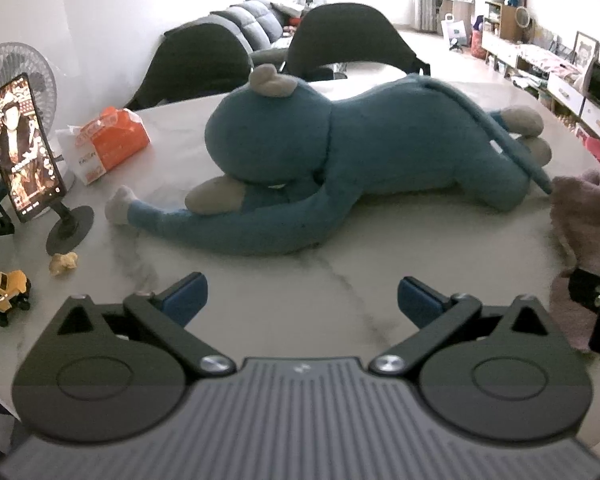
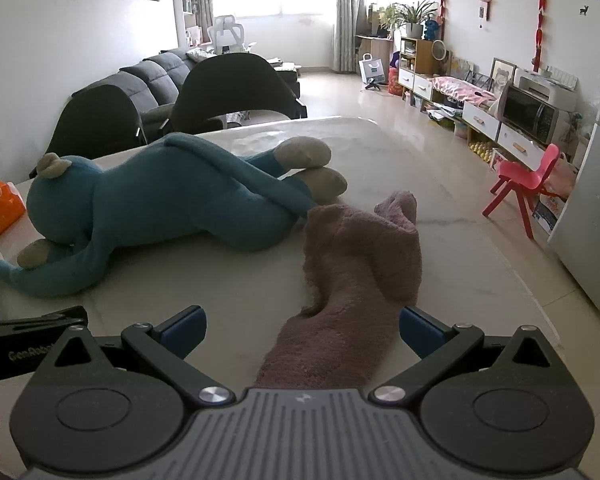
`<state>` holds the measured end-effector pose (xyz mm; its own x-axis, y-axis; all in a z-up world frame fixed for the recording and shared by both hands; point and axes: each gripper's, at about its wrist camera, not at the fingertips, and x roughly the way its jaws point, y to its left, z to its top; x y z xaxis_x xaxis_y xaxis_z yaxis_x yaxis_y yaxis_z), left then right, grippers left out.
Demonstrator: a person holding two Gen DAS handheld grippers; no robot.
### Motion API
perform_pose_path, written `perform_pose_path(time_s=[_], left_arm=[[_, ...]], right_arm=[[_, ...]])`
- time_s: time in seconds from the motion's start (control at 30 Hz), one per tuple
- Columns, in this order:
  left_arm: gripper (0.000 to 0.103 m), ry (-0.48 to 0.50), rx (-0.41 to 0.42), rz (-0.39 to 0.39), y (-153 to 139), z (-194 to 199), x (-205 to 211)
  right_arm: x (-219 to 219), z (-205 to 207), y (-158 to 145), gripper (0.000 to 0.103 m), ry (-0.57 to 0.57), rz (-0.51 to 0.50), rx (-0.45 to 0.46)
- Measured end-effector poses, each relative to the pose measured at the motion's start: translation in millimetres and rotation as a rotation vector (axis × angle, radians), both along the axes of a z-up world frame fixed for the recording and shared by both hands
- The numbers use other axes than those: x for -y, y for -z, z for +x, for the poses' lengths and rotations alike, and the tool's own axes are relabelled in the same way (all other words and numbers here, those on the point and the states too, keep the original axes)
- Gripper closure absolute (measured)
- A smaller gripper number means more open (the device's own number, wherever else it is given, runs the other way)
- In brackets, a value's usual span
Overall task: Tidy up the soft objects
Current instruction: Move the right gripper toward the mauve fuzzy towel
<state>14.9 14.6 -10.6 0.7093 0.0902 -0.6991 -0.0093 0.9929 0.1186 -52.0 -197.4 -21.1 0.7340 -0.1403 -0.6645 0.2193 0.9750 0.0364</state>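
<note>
A big blue plush monkey [image 1: 340, 152] [image 2: 160, 196] lies face down across the white marble table [image 1: 300, 288], head to the left, grey feet to the right. A crumpled mauve towel [image 2: 356, 264] [image 1: 580, 232] lies right of its tail. My left gripper [image 1: 302, 300] hangs open over bare table in front of the monkey's arm, holding nothing. My right gripper [image 2: 302, 330] is open, and the towel's near end lies between its blue fingertips [image 2: 420, 330] without being pinched.
At the table's left stand a phone on a stand [image 1: 20, 148], a fan [image 1: 16, 80], an orange tissue pack [image 1: 108, 144], a yellow toy car [image 1: 4, 296] and a small crumpled scrap [image 1: 63, 263]. Two dark chairs [image 1: 340, 40] sit behind the table. A red child's chair [image 2: 528, 184] stands on the floor.
</note>
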Motion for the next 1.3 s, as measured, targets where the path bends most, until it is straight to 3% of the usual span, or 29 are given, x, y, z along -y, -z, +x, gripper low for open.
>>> perform_pose_path(time_s=[0.77, 1.3], left_arm=[[0.000, 0.018, -0.107, 0.006, 32.2, 27.4, -10.2], [0.000, 0.039, -0.067, -0.030, 37.2, 24.4, -18.8]], right_arm=[[3.4, 36.3, 38.3, 0.000, 0.020, -0.011, -0.120], [6.2, 27.6, 53.1, 0.000, 0.011, -0.060, -0.149]])
